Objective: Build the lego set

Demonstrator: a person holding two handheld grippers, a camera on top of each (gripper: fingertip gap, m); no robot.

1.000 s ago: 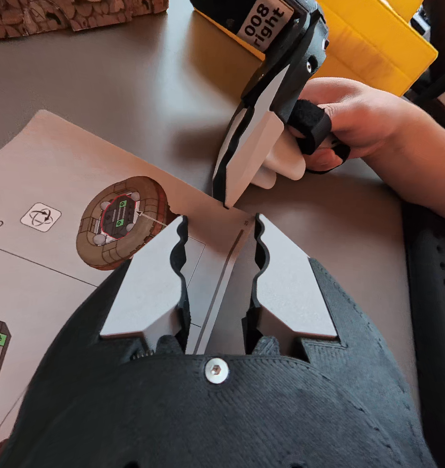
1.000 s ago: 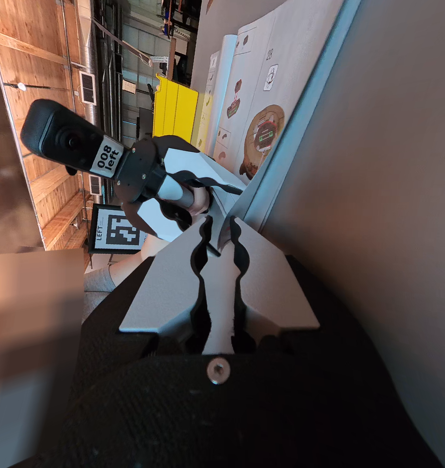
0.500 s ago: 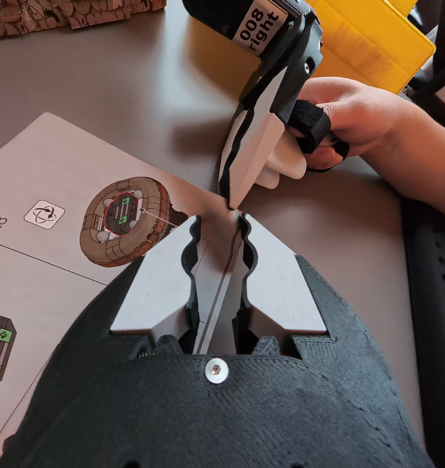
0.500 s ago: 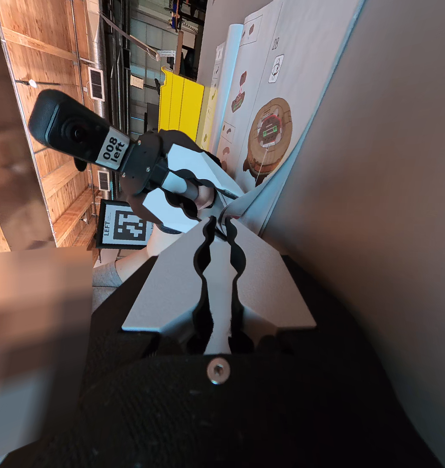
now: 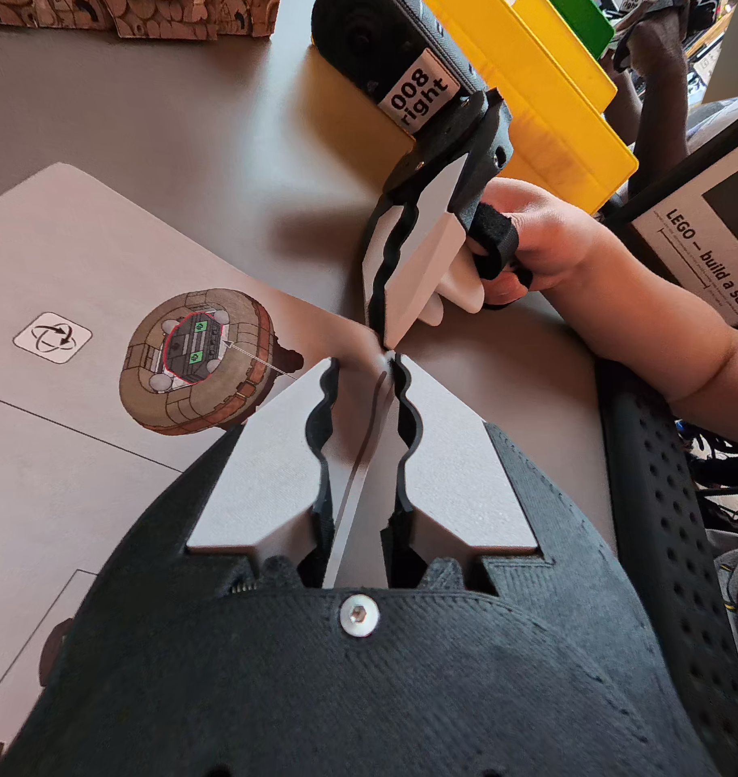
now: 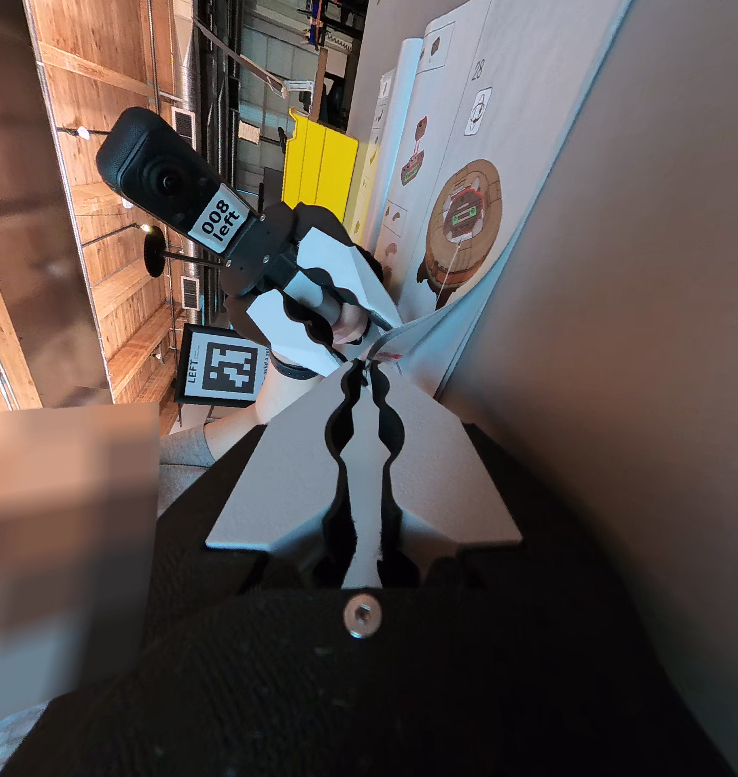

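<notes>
The open instruction booklet (image 5: 106, 252) lies on the dark table (image 5: 190, 126), showing a drawing of a round brown model. My left gripper (image 5: 364, 361) hovers low over the page's near right corner, its jaws narrowly open on either side of it. My right gripper (image 6: 362, 366) is tilted on its side and shut on that page corner, which curls up off the table. It also shows in the left wrist view (image 5: 384, 342), tip down on the corner. The booklet shows in the right wrist view too (image 6: 464, 147), with the left gripper's white fingers (image 6: 342, 260) beside the lifted corner.
A yellow bin (image 5: 527, 105) stands behind the right gripper. A brown built model (image 5: 127, 17) sits at the table's far edge. A framed sign (image 5: 695, 235) stands at the right, another (image 6: 224, 366) at the left. A black perforated surface (image 5: 674, 546) borders the table on the right. My two grippers' fingertips are within a few centimetres of each other. Left tips and right tips are each some 20 centimeters from the brown built model (image 5: 127, 17).
My left gripper's jaws have narrowed around the page corner. The right gripper has closed on the corner and the corner has lifted and curled.
</notes>
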